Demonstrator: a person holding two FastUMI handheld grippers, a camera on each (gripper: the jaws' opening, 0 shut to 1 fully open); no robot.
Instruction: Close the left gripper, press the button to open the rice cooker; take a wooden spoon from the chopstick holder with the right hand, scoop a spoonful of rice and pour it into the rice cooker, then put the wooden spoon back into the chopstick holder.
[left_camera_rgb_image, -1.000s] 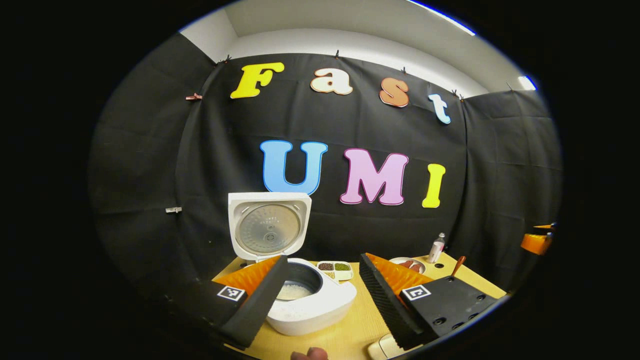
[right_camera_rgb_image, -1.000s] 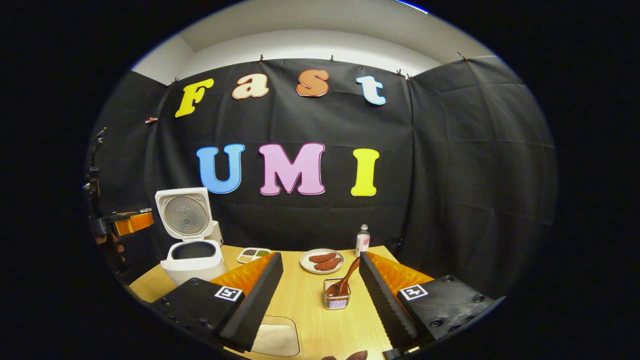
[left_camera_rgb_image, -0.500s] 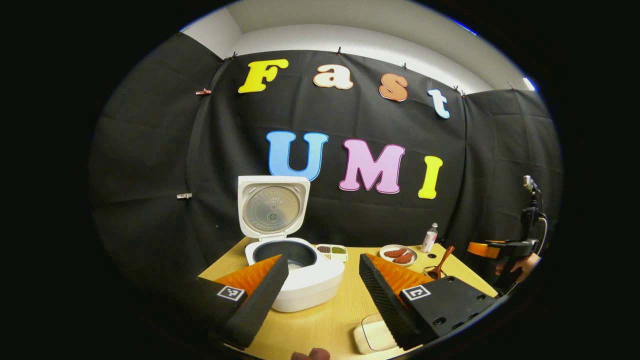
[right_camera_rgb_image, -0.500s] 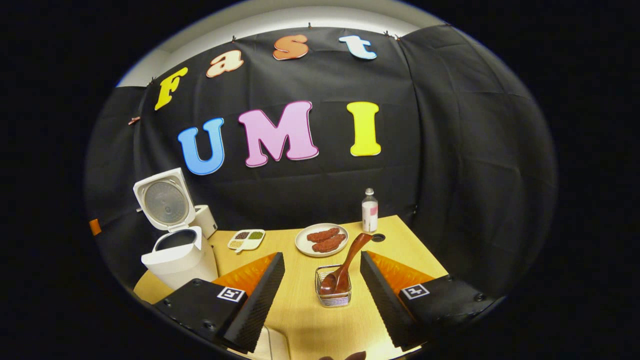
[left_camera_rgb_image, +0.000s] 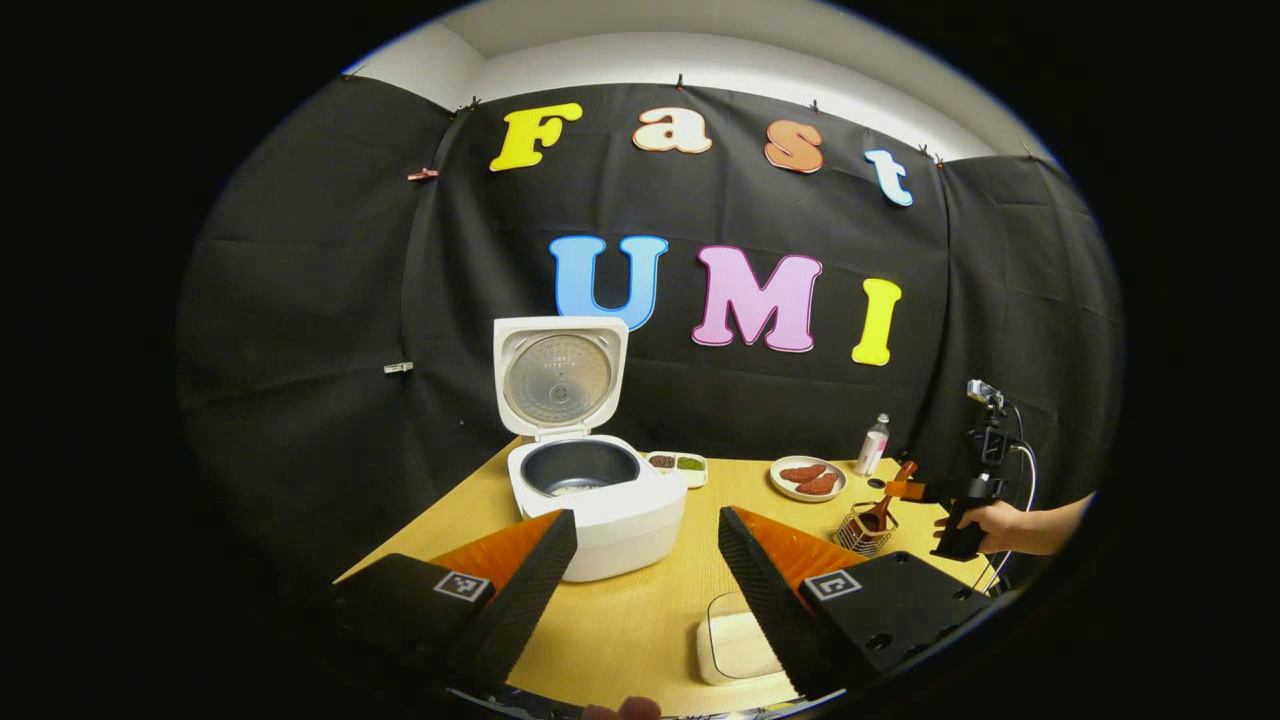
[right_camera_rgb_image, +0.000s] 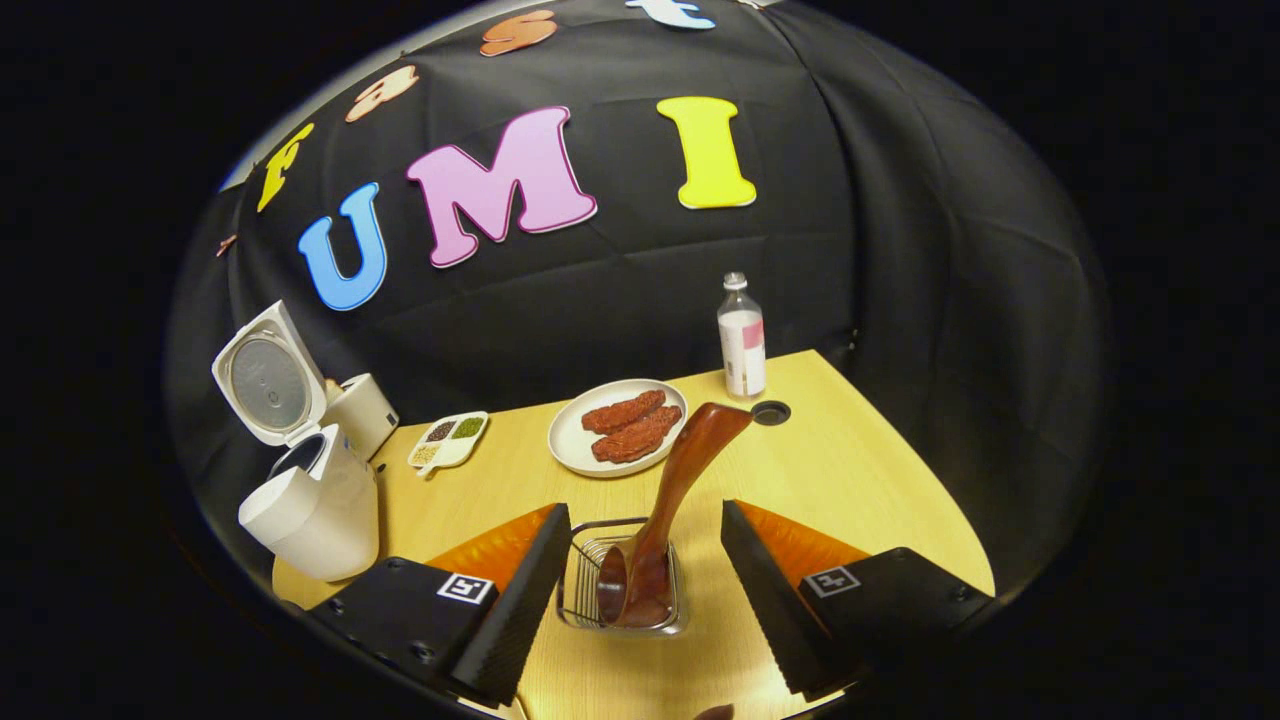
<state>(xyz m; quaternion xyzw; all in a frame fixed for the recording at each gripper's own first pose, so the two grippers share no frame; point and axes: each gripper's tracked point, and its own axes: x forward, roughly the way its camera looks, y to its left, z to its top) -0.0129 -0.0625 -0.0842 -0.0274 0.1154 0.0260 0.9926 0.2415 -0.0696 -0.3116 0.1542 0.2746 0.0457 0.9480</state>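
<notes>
Currently the white rice cooker (left_camera_rgb_image: 597, 500) stands on the pale wooden counter (left_camera_rgb_image: 640, 620) with its lid raised upright, the dark inner pot exposed and a little rice visible at the bottom. In the left gripper view it sits left of centre, just beyond the left tool (left_camera_rgb_image: 647, 545), whose fingers are spread apart and grasp nothing. A shallow white rectangular container of rice (left_camera_rgb_image: 735, 645) lies near, partly hidden behind that tool's right finger.

Farther right in the same view: the wire-mesh chopstick holder (left_camera_rgb_image: 862, 530) with the brown wooden spoon (left_camera_rgb_image: 888, 500) leaning out of it, and just beside it the right tool (left_camera_rgb_image: 915, 490), gripped by a person's hand (left_camera_rgb_image: 985, 525).

In the right gripper view the right tool (right_camera_rgb_image: 645, 570) hovers directly over the chopstick holder (right_camera_rgb_image: 620, 590); its fingers are wide apart, one either side of the basket, touching neither basket nor spoon as far as can be told. The wooden spoon (right_camera_rgb_image: 670, 510) stands bowl-down in the holder, handle tilted up toward the far right.

Beyond: a round white plate with reddish-brown pieces of food (right_camera_rgb_image: 617, 440), a small clear bottle with a pink label (right_camera_rgb_image: 741, 340) at the far edge, and a small white divided dish of mixed grains (right_camera_rgb_image: 447, 440). The rice cooker (right_camera_rgb_image: 310, 500) sits far left, well apart from the holder.
</notes>
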